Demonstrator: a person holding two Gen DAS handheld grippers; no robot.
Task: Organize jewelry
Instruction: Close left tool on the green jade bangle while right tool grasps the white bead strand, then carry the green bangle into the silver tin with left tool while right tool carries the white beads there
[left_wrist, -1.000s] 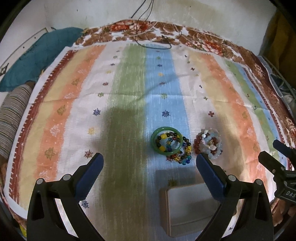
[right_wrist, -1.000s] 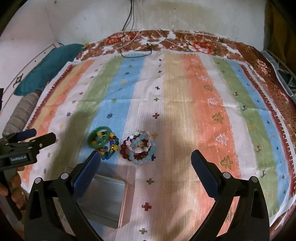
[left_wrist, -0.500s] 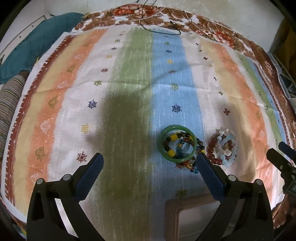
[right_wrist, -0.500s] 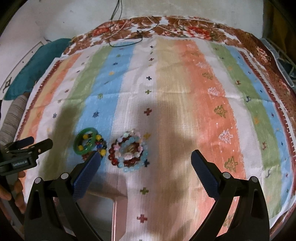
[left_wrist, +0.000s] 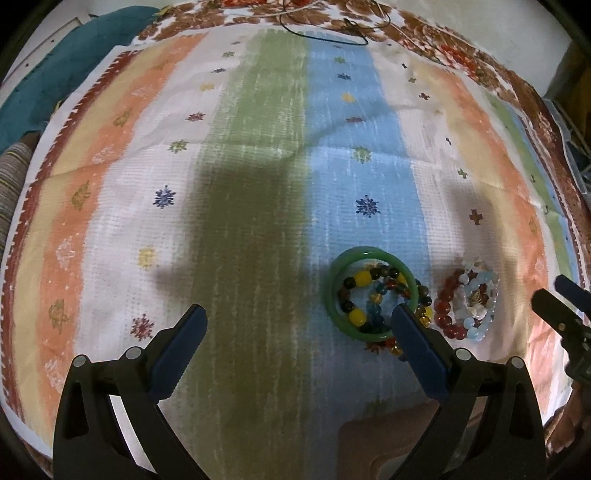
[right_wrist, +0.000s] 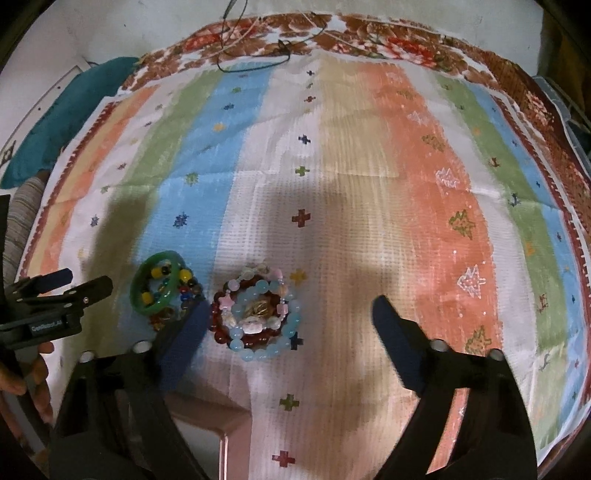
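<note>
Striped cloth: work surface, spread flat; bears all items.

Green bangle: lies flat on the blue stripe, ringing part of a mixed bead string with yellow and dark beads; more of that string spills out toward the near right. Untouched.

Red-and-pale bead pile: several bracelets stacked in one coil, just right of the bangle, apart from it. Untouched.

Box: pinkish, at the near edge of both views, only its far rim showing. Judged the likely destination for the jewelry; whether it is open cannot be told.

Left gripper: fingers spread wide, holding nothing. Its right finger now overlaps the near right rim of the bangle in view; contact cannot be confirmed.

Right gripper: fingers spread wide, holding nothing. The bead pile sits between them, close to the left finger.

Change over the last second: both views show the jewelry larger and lower in frame, and less of the box; both grippers have advanced toward the two piles, jaws unchanged. The right view is slightly blurred, so that gripper is probably moving.

Status: approach stage; nothing lifted yet. Judged next step: each gripper lowers onto its own pile, left to bangle, right to bead coil. Risk: loose strings may slip or tangle when pinched.
</note>
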